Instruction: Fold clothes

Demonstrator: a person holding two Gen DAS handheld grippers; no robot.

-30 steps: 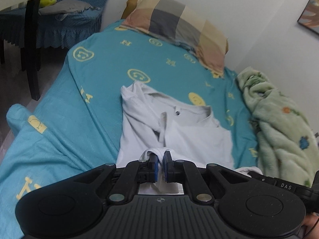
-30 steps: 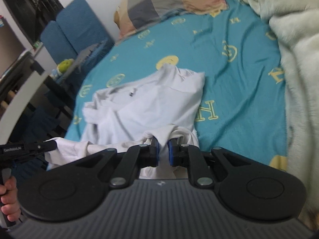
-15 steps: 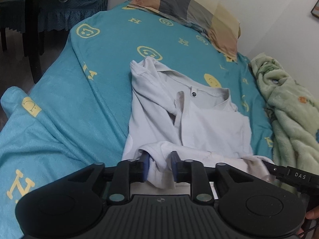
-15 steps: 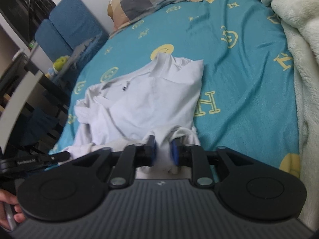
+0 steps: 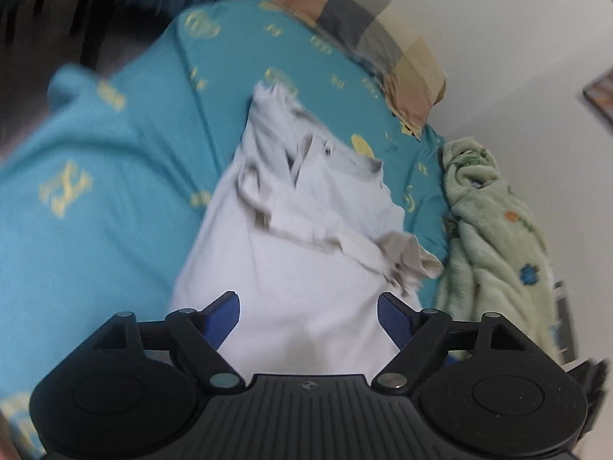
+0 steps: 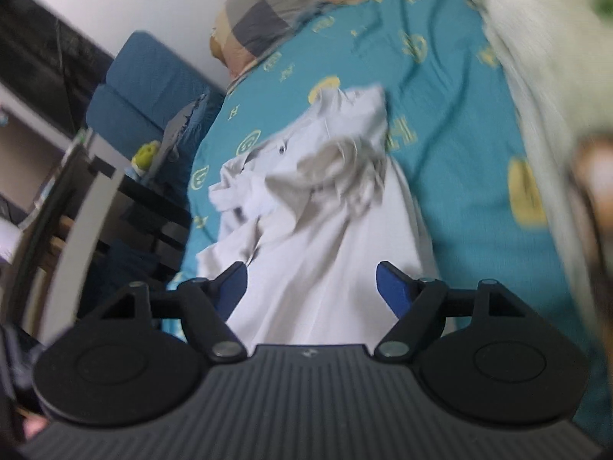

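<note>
1. In the left wrist view, we see our left gripper with its blue pads spread wide and still opening. The pads press on nothing; the cloth shows in the gap between them, lying below.
2. The white shirt lies on the teal bedsheet, stretching away from the gripper toward the checked pillow at the head of the bed. Its collar end is farthest from us, and a rumpled fold crosses the middle.
3. A pale green blanket is heaped along the right side of the bed, just beside the shirt's right edge. The whole view is blurred.
4. In the right wrist view, our right gripper likewise has its jaws wide and opening, with nothing clamped; the white shirt shows between the pads without being pinched.
5. Here the shirt runs up the teal bedsheet toward the checked pillow, bunched and creased in its upper half.
6. A blue chair stands left of the bed, and the pale blanket fills the right edge. This view is blurred too.
</note>
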